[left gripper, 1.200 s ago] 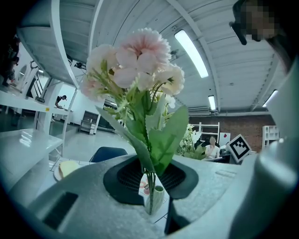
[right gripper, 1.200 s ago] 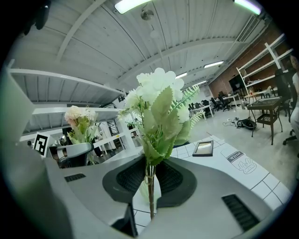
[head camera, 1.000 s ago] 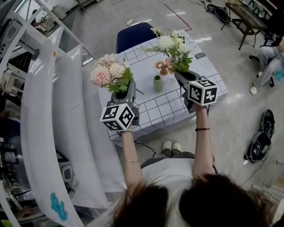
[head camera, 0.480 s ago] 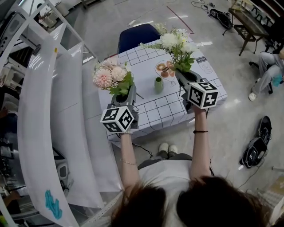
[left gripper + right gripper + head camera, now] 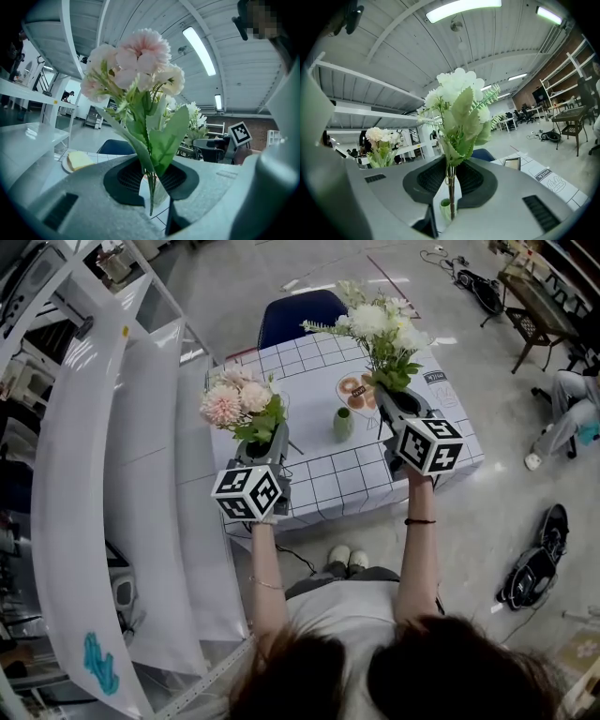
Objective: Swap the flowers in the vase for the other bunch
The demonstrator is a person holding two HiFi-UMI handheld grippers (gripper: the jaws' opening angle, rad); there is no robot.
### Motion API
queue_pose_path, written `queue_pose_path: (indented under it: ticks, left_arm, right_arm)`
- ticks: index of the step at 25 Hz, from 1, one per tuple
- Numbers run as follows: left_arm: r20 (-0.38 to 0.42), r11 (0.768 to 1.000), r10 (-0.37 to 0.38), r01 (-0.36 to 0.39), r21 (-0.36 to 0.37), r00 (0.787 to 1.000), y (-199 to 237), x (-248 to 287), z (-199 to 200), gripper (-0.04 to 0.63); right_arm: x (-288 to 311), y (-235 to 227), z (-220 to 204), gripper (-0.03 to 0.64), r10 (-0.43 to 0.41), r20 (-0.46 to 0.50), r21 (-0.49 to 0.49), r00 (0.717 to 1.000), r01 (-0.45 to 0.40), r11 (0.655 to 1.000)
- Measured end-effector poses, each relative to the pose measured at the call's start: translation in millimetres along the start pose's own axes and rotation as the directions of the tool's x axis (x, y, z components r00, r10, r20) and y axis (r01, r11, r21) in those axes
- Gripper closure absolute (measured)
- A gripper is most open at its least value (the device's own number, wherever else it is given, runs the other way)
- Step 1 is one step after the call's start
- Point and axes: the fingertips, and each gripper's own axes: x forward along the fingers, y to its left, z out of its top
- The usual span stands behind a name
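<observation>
While the vase (image 5: pixel 343 423) stood empty, your left gripper (image 5: pixel 258 439) pinched the pink bunch (image 5: pixel 234 401) and your right gripper (image 5: pixel 392 401) the white bunch (image 5: pixel 380 329); you had yet to insert either.

The vase (image 5: pixel 343 423) stands on the table (image 5: pixel 328 486), chair (image 5: pixel 298 317) behind.

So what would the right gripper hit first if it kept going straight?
Probably nothing close: the right gripper, clamping the white flowers, points level over the table, higher than the green vase. The blue chair beyond may come first; depth is unclear.
</observation>
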Motion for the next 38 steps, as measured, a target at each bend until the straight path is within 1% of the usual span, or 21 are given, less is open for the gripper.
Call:
queue_pose_path:
  ticks: [8, 14, 27, 38]
  left_arm:
    - [-0.013, 1.000, 0.010, -0.011, -0.009, 1.000, 7.6, 6.7, -4.4, 0.522]
    - [-0.022, 1.000, 0.012, -0.012, -0.015, 1.000, 10.6, 12.6, -7.4, 0.522]
    - [-0.038, 0.999, 0.030, -0.031, -0.028, 0.999, 19.1, 14.2, -14.4, 0.522]
    - [-0.050, 0.998, 0.054, -0.056, -0.041, 0.997, 25.4, 13.3, -22.3, 0.522]
  right_arm:
    - [19.4, 4.9, 12.0, 0.552, 0.014, 0.066, -0.001, 0.998, -0.014, 1.000]
    - [34.6, 11.7, 15.5, 0.552, 0.033, 0.082, -0.005, 0.996, -0.033, 0.999]
    - [57.0, 20.1, 13.4, 0.552, 0.076, 0.101, -0.001, 0.992, -0.076, 0.997]
    - [75.9, 19.3, 3.6, 0.552, 0.094, 0.086, -0.010, 0.992, -0.093, 0.996]
